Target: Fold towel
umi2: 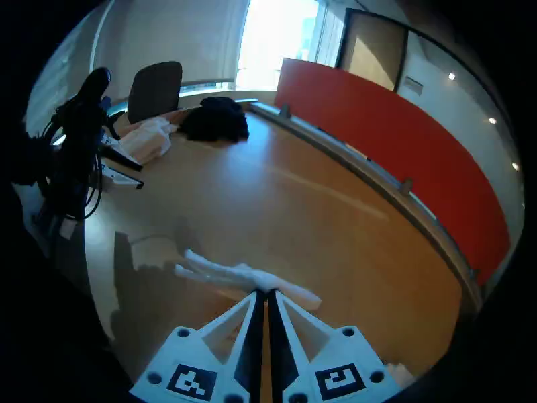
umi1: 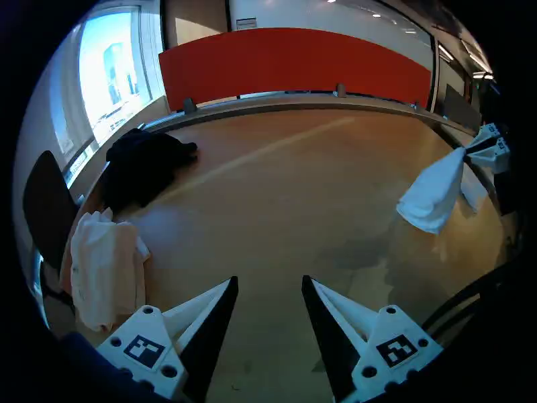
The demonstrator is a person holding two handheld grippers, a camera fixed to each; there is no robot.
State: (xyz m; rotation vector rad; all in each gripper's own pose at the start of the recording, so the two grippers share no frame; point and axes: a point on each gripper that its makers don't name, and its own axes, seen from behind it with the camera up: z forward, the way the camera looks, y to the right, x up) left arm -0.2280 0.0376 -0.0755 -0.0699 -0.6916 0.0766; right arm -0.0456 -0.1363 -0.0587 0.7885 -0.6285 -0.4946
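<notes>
A white towel (umi1: 433,191) hangs bunched above the wooden table (umi1: 282,195) at the far right of the left gripper view, pinched at one corner by my right gripper (umi1: 489,142). In the right gripper view the same towel (umi2: 245,275) trails away from my right gripper (umi2: 264,295), whose jaws are closed on its edge. My left gripper (umi1: 268,282) is open over bare table with nothing between its fingers. Farther off at the left of the right gripper view, the left gripper (umi2: 124,169) sticks out from a dark-sleeved hand (umi2: 80,134).
A black garment (umi1: 144,164) lies heaped near the table's far left corner. A pile of white cloths (umi1: 104,269) sits at the left edge beside a dark chair (umi1: 47,208). A red partition (umi1: 295,64) runs along the far side.
</notes>
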